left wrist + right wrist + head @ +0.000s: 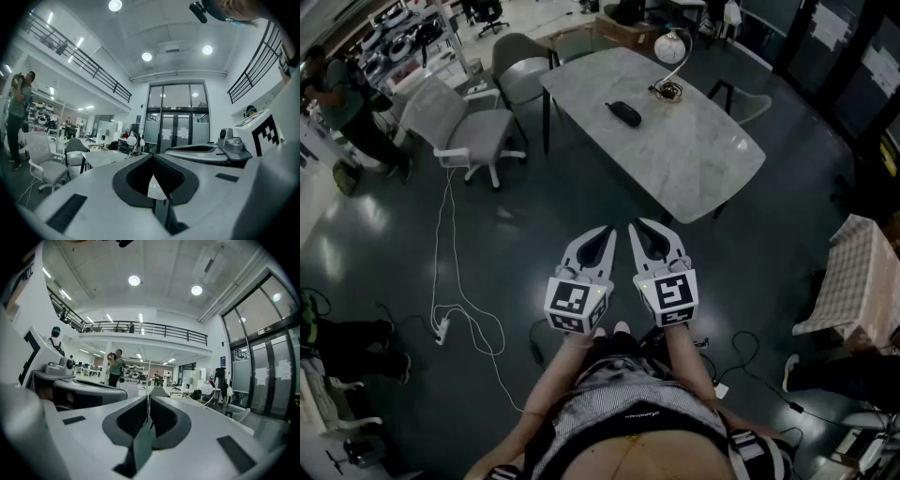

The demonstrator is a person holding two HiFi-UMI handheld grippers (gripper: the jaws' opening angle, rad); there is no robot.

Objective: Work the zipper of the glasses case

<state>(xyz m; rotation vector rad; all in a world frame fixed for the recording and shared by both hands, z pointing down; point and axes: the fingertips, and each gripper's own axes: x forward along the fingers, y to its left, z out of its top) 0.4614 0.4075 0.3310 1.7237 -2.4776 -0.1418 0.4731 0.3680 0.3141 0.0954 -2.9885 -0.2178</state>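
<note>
Both tongs are closed fully together and grip nothing. The left tongs [602, 234] and the right tongs [643, 228] are held side by side close to the person's body, above the dark floor [516, 234]. The black glasses case [623, 113] lies well beyond them on the far marble counter [694, 159], untouched, with a round-headed lamp [671, 49] standing farther right.

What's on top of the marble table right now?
On the marble table: a dark glasses case lying toward the far end, and a desk lamp with a round white head, standing apart from it. Nothing else shows. The case's inside is covered and cannot be seen.
</note>
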